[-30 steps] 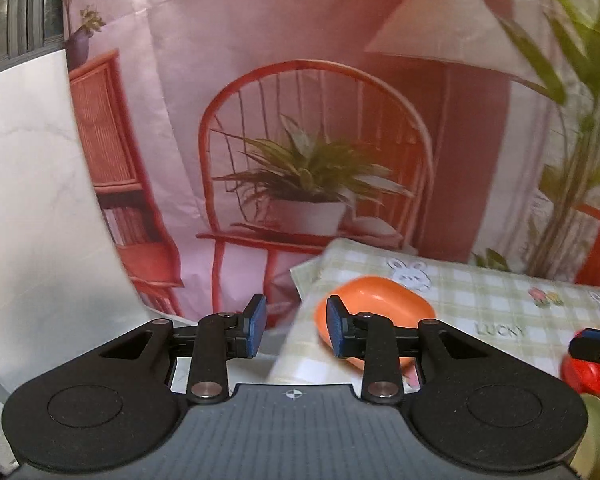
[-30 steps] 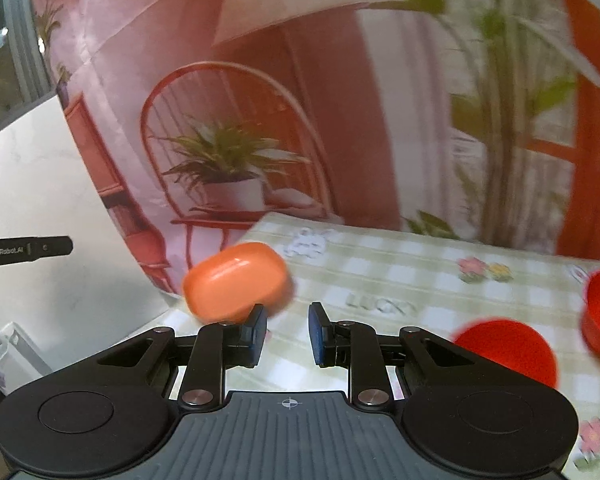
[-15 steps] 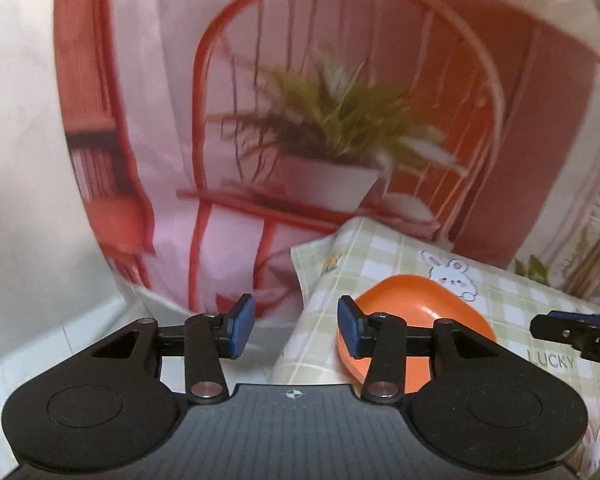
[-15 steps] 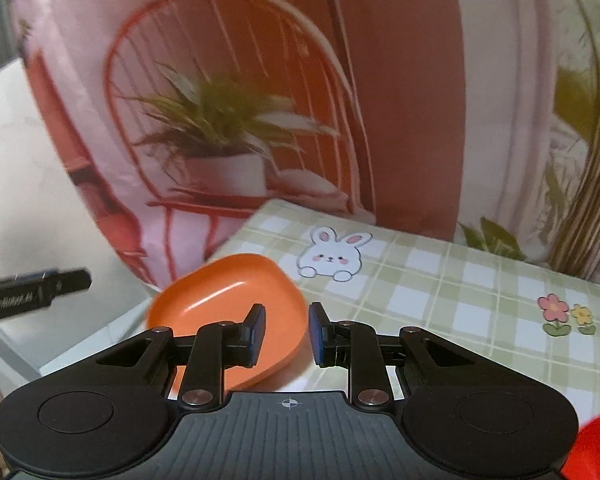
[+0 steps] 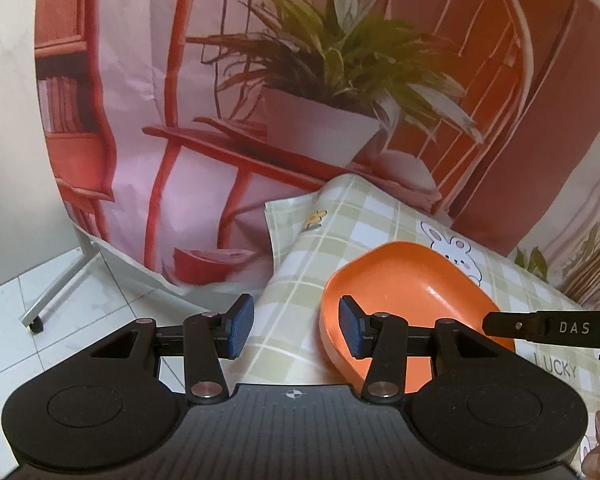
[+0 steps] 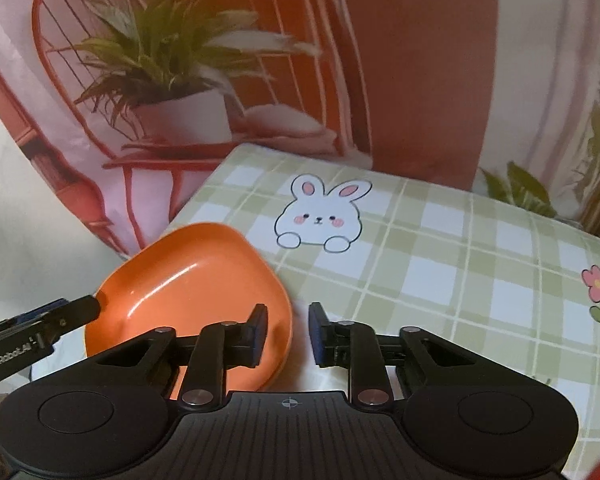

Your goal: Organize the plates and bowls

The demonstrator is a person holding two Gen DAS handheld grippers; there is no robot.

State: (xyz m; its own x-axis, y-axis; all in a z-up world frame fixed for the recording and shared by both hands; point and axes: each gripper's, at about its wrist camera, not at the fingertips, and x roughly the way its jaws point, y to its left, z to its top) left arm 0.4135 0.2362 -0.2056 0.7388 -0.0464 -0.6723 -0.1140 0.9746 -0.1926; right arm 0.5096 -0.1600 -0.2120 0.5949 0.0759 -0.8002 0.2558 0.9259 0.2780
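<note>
An orange plate [image 5: 412,296] lies near the far left corner of the checked tablecloth [image 5: 300,312]. It also shows in the right wrist view [image 6: 192,292]. My left gripper [image 5: 296,326] is open, its jaws astride the plate's left rim. My right gripper [image 6: 287,332] is open, its jaws astride the plate's right rim. Each gripper's finger tip shows in the other's view.
The tablecloth [image 6: 440,280] bears a bunny print [image 6: 320,216] just behind the plate. A printed backdrop [image 5: 300,80] with a chair and plant hangs behind the table. The table's left edge drops to a tiled floor [image 5: 60,304].
Both grippers have moved forward and down to the orange plate. The left gripper has opened wider. The red dishes have left both views.
</note>
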